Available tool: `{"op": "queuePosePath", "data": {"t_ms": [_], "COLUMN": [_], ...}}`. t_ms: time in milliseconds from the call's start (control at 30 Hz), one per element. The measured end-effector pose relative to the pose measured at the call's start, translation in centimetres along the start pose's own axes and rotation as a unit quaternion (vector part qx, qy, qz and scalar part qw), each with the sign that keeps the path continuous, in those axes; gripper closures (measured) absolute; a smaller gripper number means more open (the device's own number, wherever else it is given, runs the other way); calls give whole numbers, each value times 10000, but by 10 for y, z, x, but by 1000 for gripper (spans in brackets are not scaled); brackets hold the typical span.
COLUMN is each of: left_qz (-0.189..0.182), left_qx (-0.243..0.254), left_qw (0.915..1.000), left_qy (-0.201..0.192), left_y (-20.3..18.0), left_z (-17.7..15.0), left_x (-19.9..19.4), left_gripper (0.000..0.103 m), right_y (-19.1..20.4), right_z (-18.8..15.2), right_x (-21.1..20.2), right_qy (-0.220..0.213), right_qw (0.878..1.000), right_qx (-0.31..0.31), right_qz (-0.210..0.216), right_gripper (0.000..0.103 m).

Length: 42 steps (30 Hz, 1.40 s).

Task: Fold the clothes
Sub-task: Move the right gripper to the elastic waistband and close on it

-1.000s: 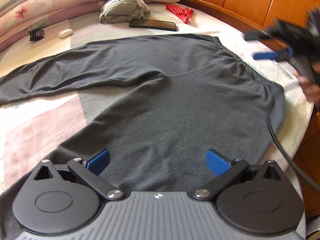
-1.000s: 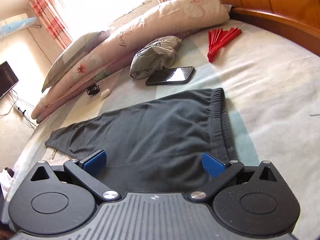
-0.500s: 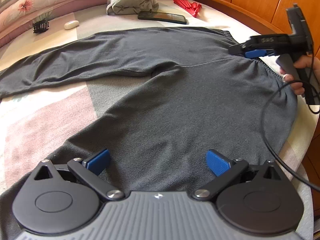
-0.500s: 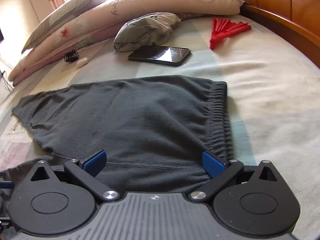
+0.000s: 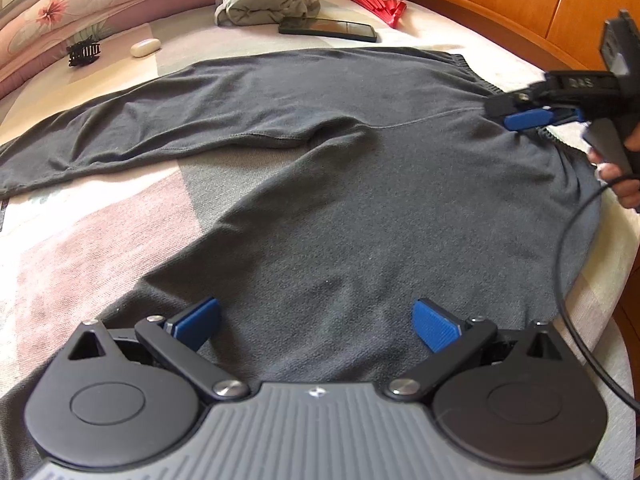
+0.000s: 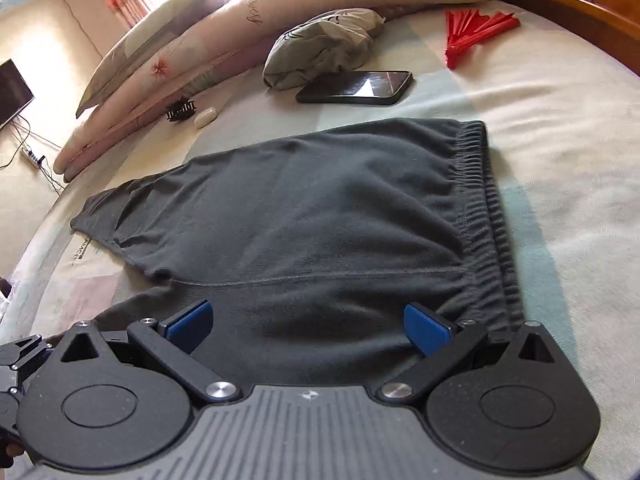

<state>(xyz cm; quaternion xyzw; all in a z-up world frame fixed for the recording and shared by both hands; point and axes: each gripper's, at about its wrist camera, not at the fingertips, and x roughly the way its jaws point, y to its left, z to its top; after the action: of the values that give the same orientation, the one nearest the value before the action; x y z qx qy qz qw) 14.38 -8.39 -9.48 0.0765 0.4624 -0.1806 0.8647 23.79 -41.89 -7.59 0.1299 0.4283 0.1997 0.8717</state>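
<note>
Dark grey sweatpants (image 5: 360, 208) lie flat on the bed, legs spread apart toward the left, elastic waistband (image 6: 484, 208) at the right. My left gripper (image 5: 316, 322) hovers open over the near leg, blue pads wide apart with only cloth below them. My right gripper (image 6: 308, 324) is open low over the seat of the pants, its right pad by the waistband. In the left wrist view the right gripper (image 5: 528, 114) appears at the waistband's middle, held by a hand (image 5: 620, 176).
A phone (image 6: 356, 87), a rolled grey-green garment (image 6: 324, 46), a red folding fan (image 6: 480, 32), a black hair clip (image 5: 83, 51) and a small white case (image 5: 145, 47) lie beyond the pants. Pillows (image 6: 240, 28) line the back; a wooden bed frame (image 5: 520, 8) curves along the right. A cable (image 5: 572, 280) trails near the bed edge.
The right gripper has come down from above the bed to the waistband. The left gripper has edged slightly forward over the near leg. Both stay open.
</note>
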Motion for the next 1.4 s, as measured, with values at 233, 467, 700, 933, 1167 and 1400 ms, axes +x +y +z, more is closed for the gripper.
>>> {"op": "queuePosePath", "data": {"t_ms": [233, 467, 700, 933, 1167, 1400], "left_qz": [45, 36, -41, -78, -119, -148], "left_qx": [-12, 68, 189, 235, 218, 202], "left_qw": [9999, 9996, 9995, 9993, 9993, 9992], "left_qy": [-144, -276, -255, -274, -295, -306], "left_y": [-2, -8, -13, -15, -15, -14], "left_z": [13, 28, 33, 36, 38, 38], "left_x": [3, 11, 21, 29, 29, 28], "left_gripper": [1, 1, 1, 1, 1, 1], "right_y": [-12, -47, -105, -139, -145, -136], "right_z": [4, 34, 75, 96, 106, 121], "right_x": [-25, -34, -17, 28, 57, 73], "right_qy": [-180, -540, -604, -185, -86, -16], "right_qw": [9998, 9968, 9907, 9828, 9730, 9758], "right_qx": [90, 468, 1050, 1507, 1699, 1624], "right_qz": [88, 363, 624, 1052, 1562, 1466], "right_gripper": [0, 0, 0, 0, 0, 0]}}
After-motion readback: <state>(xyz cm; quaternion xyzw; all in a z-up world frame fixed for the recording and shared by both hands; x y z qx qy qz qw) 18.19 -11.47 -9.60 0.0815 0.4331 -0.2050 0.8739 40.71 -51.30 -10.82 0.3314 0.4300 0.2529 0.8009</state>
